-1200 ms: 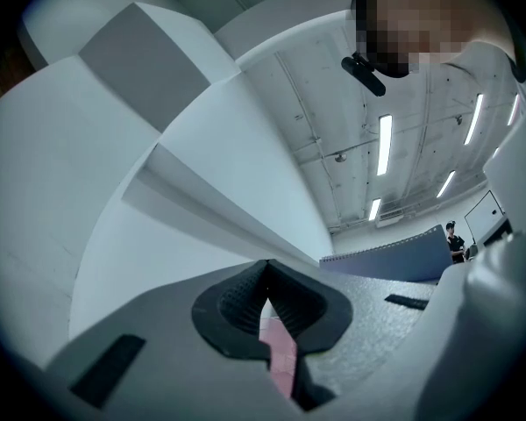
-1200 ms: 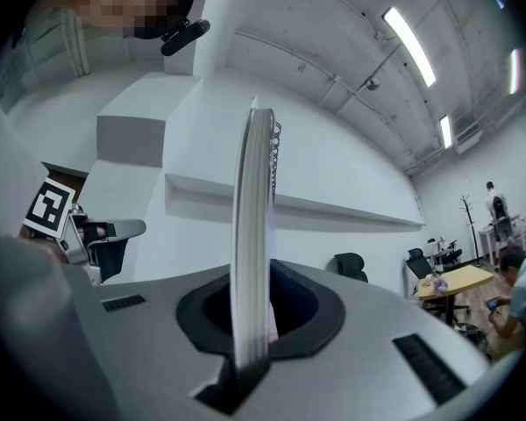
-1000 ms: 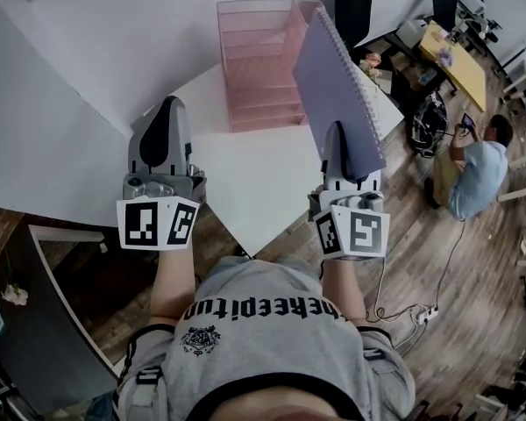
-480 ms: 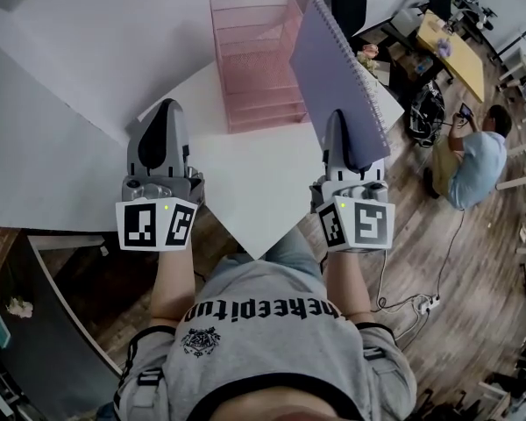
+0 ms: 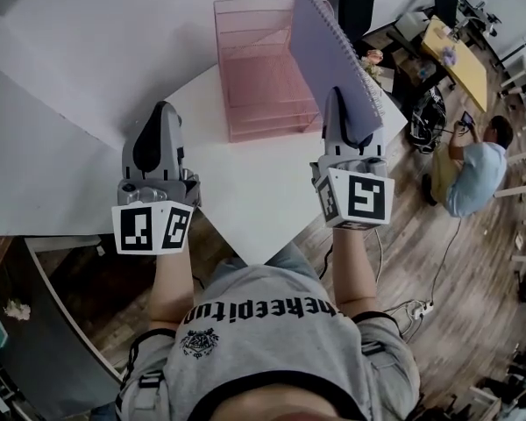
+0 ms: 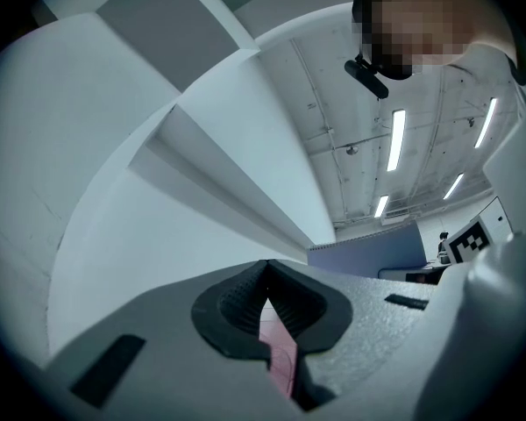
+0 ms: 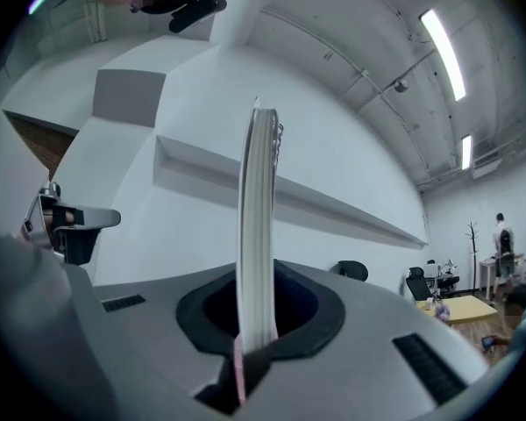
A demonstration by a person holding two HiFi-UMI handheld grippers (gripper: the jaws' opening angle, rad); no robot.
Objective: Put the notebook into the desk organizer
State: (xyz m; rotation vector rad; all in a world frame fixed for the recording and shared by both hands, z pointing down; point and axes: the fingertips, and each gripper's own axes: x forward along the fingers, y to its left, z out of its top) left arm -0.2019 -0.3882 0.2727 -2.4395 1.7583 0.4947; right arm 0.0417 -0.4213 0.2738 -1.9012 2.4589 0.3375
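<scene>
A purple spiral-bound notebook (image 5: 326,55) stands on edge, tilted, with my right gripper (image 5: 337,99) shut on its near lower edge. Its upper part overlaps the right side of the pink mesh desk organizer (image 5: 259,68) at the white table's far end. In the right gripper view the notebook's page edge (image 7: 257,226) rises straight up from between the pads of my right gripper (image 7: 256,310). My left gripper (image 5: 160,112) hovers over the table's left edge, jaws together and empty. In the left gripper view, my left gripper (image 6: 265,274) is shut, with pink mesh (image 6: 282,358) showing through the slit.
The white table (image 5: 245,182) is a corner piece pointing toward me, with wooden floor (image 5: 421,261) to its right. A person in a blue shirt (image 5: 473,174) sits at the far right near a yellow table (image 5: 456,60). A black chair (image 5: 358,3) stands behind the organizer.
Both grippers have moved forward toward the organizer. The notebook has travelled with the right gripper and rolled more upright; its top now reaches past the organizer's right side.
</scene>
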